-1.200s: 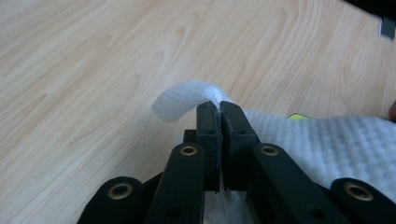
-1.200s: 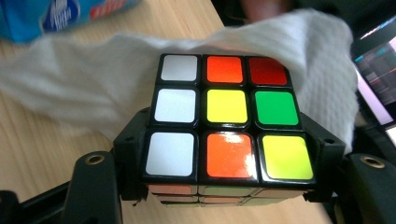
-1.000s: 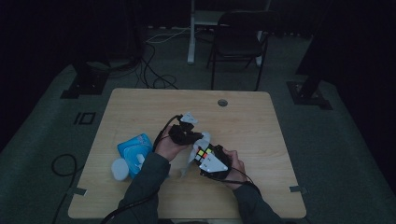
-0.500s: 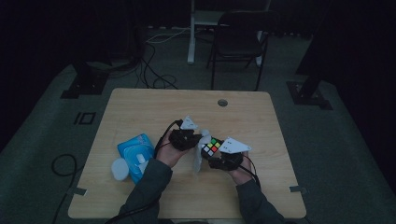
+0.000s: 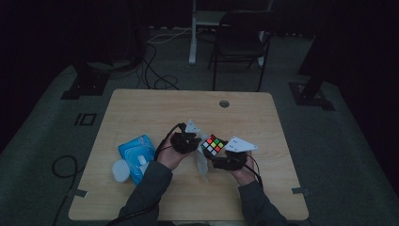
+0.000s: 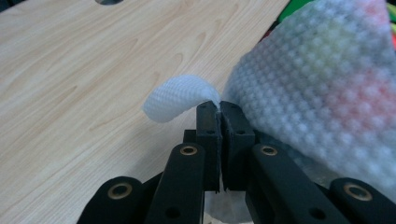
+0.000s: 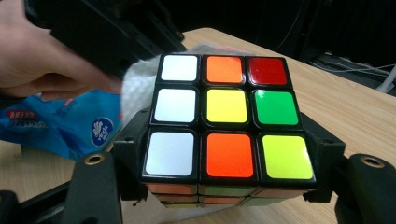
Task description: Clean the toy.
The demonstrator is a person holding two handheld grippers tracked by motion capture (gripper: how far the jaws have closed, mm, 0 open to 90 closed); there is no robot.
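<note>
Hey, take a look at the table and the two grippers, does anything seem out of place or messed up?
Nothing looks damaged or spilled. The scrambled multicoloured puzzle cube sits squarely between the right gripper's jaws, and the left gripper is shut on a white dimpled wet wipe. The blue wipe packet lies flat with its white round lid beside it.

No legible text on blue packet (image 7: 60, 123)

Cube (image 7: 228, 116): black frame; facing side shows white, orange, red above; white, yellow, green in the middle; white, orange, yellow below. Wipe (image 6: 322, 88): white, dimpled texture. Wipe packet (image 5: 137, 155): blue, white lid. Table (image 5: 141, 110): light wood grain. Gripper jaws: black.
</note>
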